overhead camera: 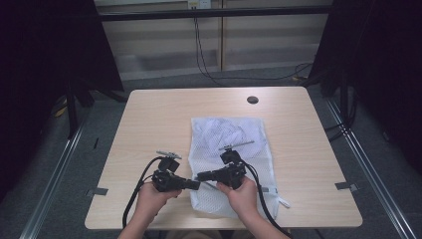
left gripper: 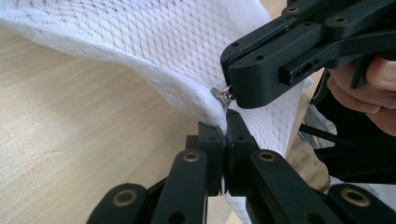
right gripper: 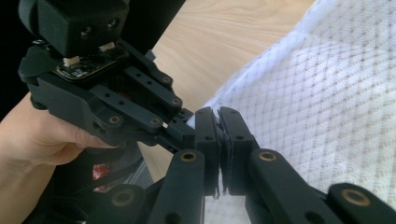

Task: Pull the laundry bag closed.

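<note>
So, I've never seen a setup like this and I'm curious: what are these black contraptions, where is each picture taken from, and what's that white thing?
No robot here: a person holds a hand-operated pair of tongs in each hand. The high view looks down on a wooden table; the left tongs are at its left, the right tongs beside them. The other two pictures come from small cameras riding on each tool, looking along its two black jaws.

On the table lies a white mesh laundry bag. The left tongs are shut on the bag's edge, while the right tongs pinch its small metal zipper pull just above. In the right gripper view, the right tongs are closed at that same edge.
</note>
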Motion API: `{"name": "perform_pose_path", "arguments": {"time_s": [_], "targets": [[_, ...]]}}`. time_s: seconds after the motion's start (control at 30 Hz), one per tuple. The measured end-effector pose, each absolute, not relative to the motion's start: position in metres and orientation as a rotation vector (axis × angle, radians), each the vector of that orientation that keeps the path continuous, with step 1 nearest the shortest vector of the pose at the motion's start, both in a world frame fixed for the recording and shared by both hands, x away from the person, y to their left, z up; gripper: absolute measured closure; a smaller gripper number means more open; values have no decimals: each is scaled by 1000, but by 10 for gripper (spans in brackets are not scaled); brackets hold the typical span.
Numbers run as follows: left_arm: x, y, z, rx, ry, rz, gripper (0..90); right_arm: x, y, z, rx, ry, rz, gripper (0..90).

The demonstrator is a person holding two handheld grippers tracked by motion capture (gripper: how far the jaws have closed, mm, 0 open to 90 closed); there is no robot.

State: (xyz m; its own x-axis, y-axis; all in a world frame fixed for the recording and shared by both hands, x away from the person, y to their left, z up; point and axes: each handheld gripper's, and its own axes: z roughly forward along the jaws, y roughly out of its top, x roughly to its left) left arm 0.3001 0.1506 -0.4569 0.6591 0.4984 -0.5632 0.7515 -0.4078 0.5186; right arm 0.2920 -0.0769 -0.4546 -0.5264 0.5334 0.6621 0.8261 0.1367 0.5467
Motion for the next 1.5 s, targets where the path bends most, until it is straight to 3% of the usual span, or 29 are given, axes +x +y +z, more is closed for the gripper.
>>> {"name": "perform_pose_path", "arguments": {"time_s": [1.5], "targets": [[301,157,-455,2079,971,-414,882,294,-96,-460,-1345,-2120,-1316,870]]}}
